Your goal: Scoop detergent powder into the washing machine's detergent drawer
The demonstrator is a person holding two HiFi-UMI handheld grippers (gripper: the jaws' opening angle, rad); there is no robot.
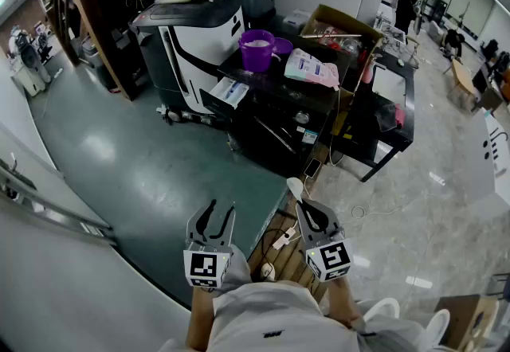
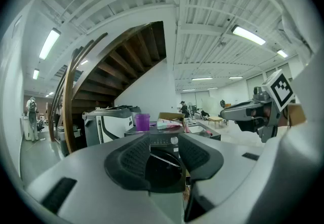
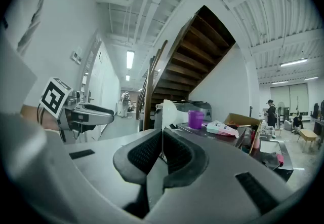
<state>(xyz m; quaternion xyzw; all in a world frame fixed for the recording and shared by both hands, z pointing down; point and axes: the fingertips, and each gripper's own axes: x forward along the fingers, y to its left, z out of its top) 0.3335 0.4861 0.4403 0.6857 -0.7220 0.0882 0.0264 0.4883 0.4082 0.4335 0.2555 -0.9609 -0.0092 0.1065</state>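
Stands with both arms bent and tucked in close to the body. Holds the left gripper (image 1: 221, 213) and the right gripper (image 1: 305, 205) low in front, side by side and a little apart. Both point forward and away from the body. Left arm (image 1: 199, 317) and right arm (image 1: 344, 307) reach down into the grippers from behind. Marker cube of the left one (image 1: 205, 267) and marker cube of the right one (image 1: 329, 258) face up toward the head. Left jaws stand wide apart with nothing between them. Right jaws sit pressed close together on a thin white scoop (image 3: 168, 109), which sticks out past the tips.
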